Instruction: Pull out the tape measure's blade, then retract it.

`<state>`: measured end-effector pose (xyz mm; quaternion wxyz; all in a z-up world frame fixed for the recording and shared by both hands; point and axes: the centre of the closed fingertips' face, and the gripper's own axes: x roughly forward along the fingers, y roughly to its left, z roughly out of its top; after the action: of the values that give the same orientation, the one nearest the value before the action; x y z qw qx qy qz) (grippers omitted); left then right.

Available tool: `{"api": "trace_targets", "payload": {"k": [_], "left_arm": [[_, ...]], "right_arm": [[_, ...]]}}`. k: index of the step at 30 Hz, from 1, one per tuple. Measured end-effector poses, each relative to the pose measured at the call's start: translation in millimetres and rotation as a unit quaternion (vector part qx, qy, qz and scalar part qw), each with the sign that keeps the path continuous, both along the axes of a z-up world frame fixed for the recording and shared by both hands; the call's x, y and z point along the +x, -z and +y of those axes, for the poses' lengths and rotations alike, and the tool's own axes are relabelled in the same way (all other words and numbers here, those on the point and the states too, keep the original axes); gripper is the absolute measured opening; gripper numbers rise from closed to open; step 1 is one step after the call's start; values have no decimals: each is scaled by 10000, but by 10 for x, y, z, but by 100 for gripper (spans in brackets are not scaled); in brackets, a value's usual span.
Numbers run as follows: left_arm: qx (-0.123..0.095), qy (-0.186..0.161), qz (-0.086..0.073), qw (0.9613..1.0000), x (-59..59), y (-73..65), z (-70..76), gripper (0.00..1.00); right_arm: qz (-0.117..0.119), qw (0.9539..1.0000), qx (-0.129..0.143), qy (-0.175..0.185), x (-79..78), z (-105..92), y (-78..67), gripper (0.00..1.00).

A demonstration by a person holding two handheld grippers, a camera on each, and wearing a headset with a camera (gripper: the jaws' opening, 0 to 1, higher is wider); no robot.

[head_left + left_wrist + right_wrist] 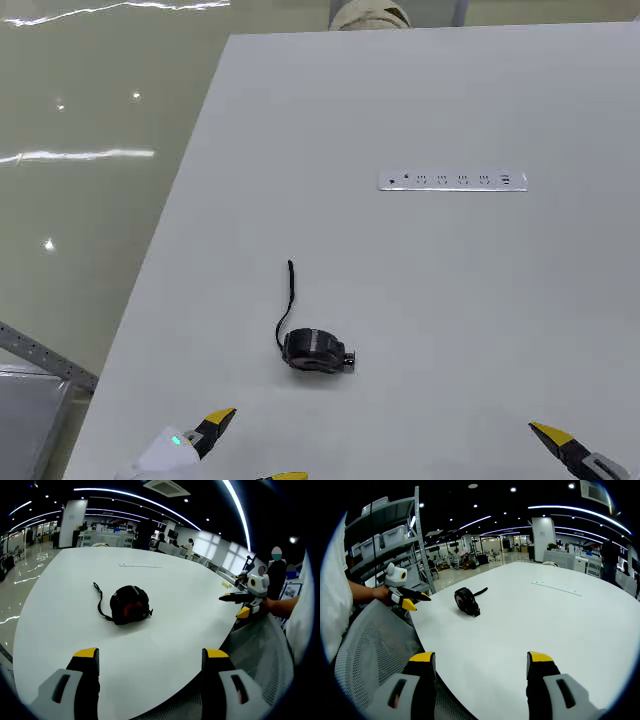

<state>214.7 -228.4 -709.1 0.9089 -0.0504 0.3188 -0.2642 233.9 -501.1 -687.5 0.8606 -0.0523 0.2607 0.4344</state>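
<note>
Bright ceiling strips glare off glossy floor (80, 155); fisheye edges bend.

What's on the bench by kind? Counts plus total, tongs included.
tape measure: 1 (black, strap attached, blade not pulled out)
power strip: 1 (white)
tongs: 2, the left tongs and the right tongs, both open and holding nothing
Total: 4
</note>
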Motion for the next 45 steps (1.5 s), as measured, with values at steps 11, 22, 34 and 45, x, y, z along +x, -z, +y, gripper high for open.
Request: {"api": "trace_targets", "payload": {"k": [11,22,34,45], "left_arm": [[17,-17,16,10000,1,10,8,82],[7,-12,35,10000,-2,29,8,82],[7,-5,46,10000,-8,20,4,82],[86,139,14,9999,43,15,-14,82]], "right_arm": [[22,10000,-5,-24,-11,10,13,75],[48,10000,34,-13,-11,13,15,75],[46,10000,30,-19,-14,19,8,75],[23,9998,32,-189,16,76,20,74]]}}
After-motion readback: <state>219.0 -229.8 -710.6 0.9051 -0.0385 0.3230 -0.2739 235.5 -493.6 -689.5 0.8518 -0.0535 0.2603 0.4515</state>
